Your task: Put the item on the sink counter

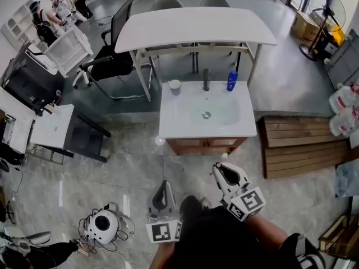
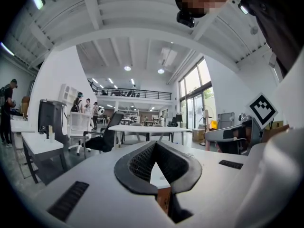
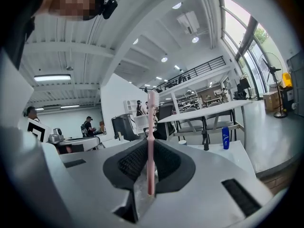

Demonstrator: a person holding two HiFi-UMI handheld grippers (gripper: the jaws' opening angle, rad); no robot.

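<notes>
1. The right gripper [image 1: 222, 170] is clamped on a toothbrush [image 3: 151, 127], its black pads pressing the lower part of the handle.
2. The left gripper [image 1: 163, 185] has its jaws together with nothing between them. It is held low beside the right one.
3. The toothbrush has a slim pale pink handle and stands upright out of the jaws, with a whitish bristle head at the top.
4. It is off the sink counter [image 1: 174, 123], held in the air near the counter's front edge.
5. The counter is a white top on a wooden cabinet, with an oval basin [image 1: 216, 111] sunk in its middle.
6. A dark faucet [image 1: 206, 79] stands at the rear edge, a blue bottle [image 1: 232, 80] just to its right, and a pale cup [image 1: 175, 86] at the rear left corner.
7. Beyond the counter are a long white table [image 1: 196, 27] and a black office chair [image 1: 112, 55], and a wooden pallet [image 1: 303, 145] lies to the right on the grey marbled floor [image 1: 129, 161].
</notes>
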